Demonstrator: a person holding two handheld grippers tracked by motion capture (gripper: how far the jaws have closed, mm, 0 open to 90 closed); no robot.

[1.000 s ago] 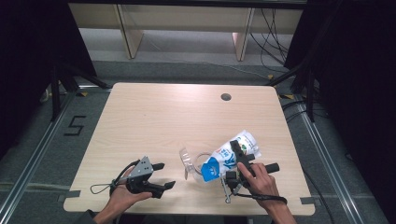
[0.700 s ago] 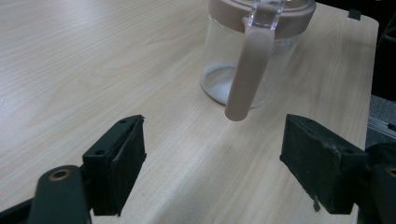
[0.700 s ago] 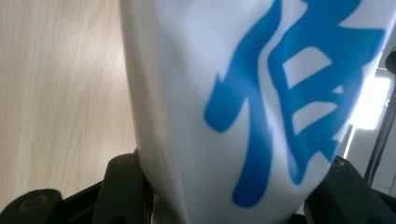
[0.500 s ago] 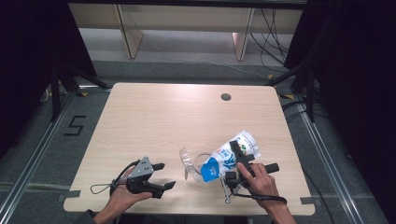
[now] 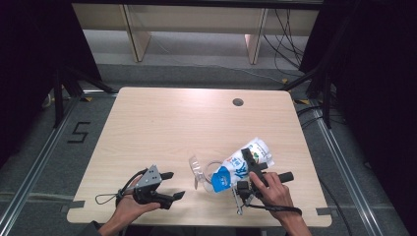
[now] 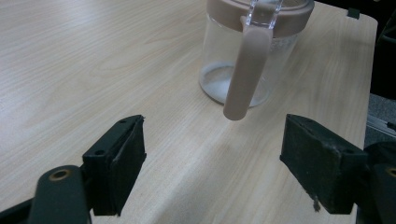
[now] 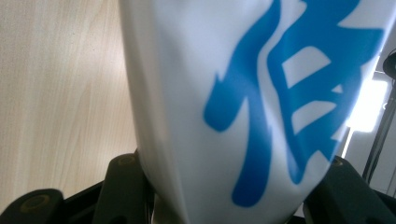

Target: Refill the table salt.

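High view: right gripper [image 5: 248, 169] clamps a white-and-blue pouch [image 5: 241, 164], tilted over a clear jar [image 5: 209, 173] near the desk's [image 5: 187, 118] front edge; left gripper [image 5: 169, 186] sits apart. Left gripper view: jaws wide apart, facing the jar (beige lid and handle). Right gripper view: jaws pressed on the pouch's sides.

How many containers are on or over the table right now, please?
2: a clear jar stands near the front edge; a white-and-blue pouch is tilted over it in the right gripper.
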